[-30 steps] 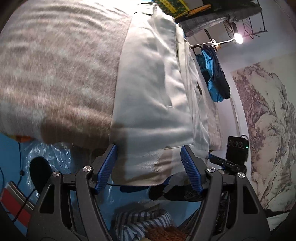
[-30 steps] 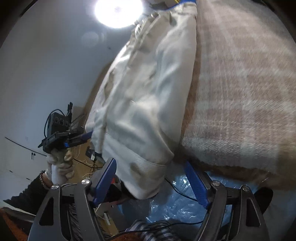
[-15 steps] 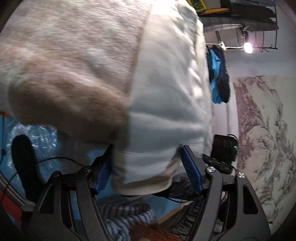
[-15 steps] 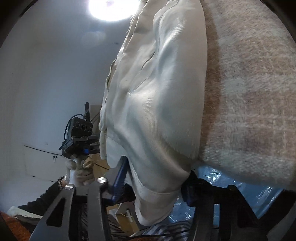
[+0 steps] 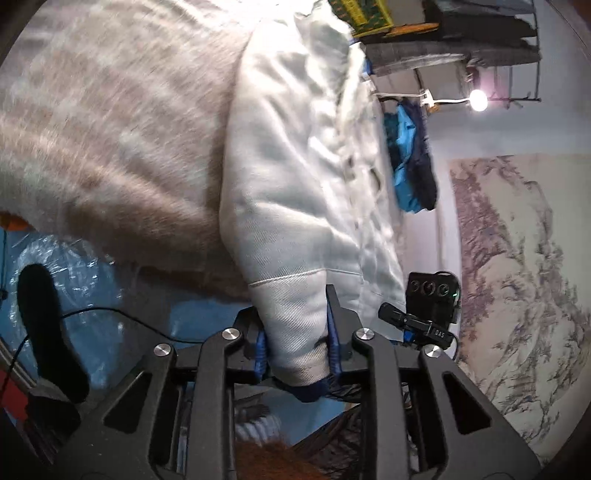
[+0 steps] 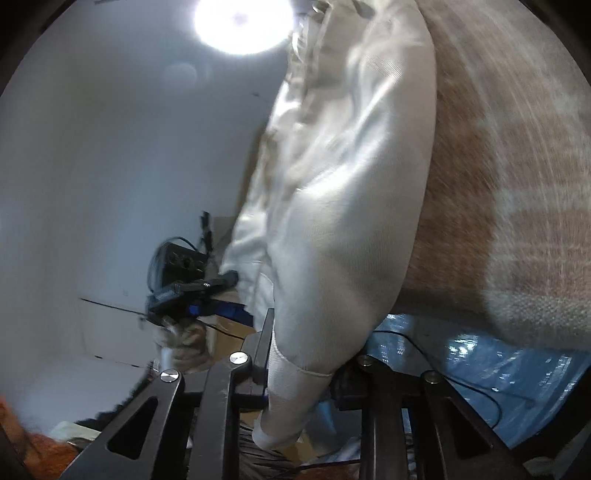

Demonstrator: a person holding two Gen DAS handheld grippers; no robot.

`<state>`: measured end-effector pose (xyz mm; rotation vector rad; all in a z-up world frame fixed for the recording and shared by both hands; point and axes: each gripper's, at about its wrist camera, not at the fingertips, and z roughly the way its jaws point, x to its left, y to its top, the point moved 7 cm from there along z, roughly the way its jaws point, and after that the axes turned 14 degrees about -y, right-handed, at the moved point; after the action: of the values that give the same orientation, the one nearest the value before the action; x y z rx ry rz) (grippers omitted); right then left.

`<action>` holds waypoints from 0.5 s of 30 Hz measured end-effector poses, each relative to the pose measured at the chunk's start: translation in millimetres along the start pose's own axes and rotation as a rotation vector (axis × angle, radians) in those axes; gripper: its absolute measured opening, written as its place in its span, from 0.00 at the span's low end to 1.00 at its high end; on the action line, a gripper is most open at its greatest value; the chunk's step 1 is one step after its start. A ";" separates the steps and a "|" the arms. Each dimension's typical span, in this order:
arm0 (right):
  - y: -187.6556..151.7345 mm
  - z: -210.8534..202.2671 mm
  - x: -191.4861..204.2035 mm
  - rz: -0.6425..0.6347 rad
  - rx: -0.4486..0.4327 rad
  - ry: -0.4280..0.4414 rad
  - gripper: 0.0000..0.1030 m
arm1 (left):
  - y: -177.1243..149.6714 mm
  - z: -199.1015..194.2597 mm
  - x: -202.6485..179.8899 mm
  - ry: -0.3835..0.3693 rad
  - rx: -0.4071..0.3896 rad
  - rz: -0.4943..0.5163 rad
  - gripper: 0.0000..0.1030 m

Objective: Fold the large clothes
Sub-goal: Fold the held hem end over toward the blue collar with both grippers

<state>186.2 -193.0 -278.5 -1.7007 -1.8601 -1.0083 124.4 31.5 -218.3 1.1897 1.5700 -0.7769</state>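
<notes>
A wide beige-and-brown plaid blanket (image 5: 110, 122) filled the space ahead and to the left of the left gripper (image 5: 297, 343), and in the right wrist view the same blanket (image 6: 517, 192) spread ahead and to the right of the right gripper (image 6: 303, 365). Against it lay the cream jacket (image 5: 291, 177), its body stretching away forward from both grippers, with a sleeve running back toward each one. The left gripper was pinched on the cuff (image 5: 295, 325) of one sleeve, its blue-padded fingers (image 5: 260, 350) pressed against the fabric from both sides, the cuff end poking back past them. The right gripper was likewise clamped on the other cuff (image 6: 291, 391), the ribbed end hanging below its jaws. Below the blanket edge, under both grippers, lay crinkled blue plastic sheeting (image 5: 74, 266) crossed by a thin black cable (image 5: 110, 314). Right of the left gripper hung a landscape wall painting (image 5: 517, 277), and farther ahead a blue garment (image 5: 408, 166) hung near a small lit lamp (image 5: 478, 99). Left of the right gripper, a gloved hand (image 6: 184, 339) gripped the handle of the other device, and a bright ceiling light (image 6: 240, 22) glared far ahead.
</notes>
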 end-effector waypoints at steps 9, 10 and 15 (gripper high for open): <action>35.3 -35.0 30.1 0.060 -0.100 0.094 0.19 | 36.7 -6.0 -55.2 -0.032 -0.059 0.070 0.21; 41.3 -36.1 33.5 0.061 -0.111 0.091 0.19 | 46.0 -5.3 -63.7 -0.032 -0.069 0.084 0.21; 81.6 -43.3 53.4 0.017 -0.167 0.017 0.19 | 90.1 4.0 -89.0 -0.009 -0.110 0.136 0.21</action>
<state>250.2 -190.8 -193.1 -1.7918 -1.7910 -1.1971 214.5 27.9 -129.4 1.1972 1.4883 -0.5984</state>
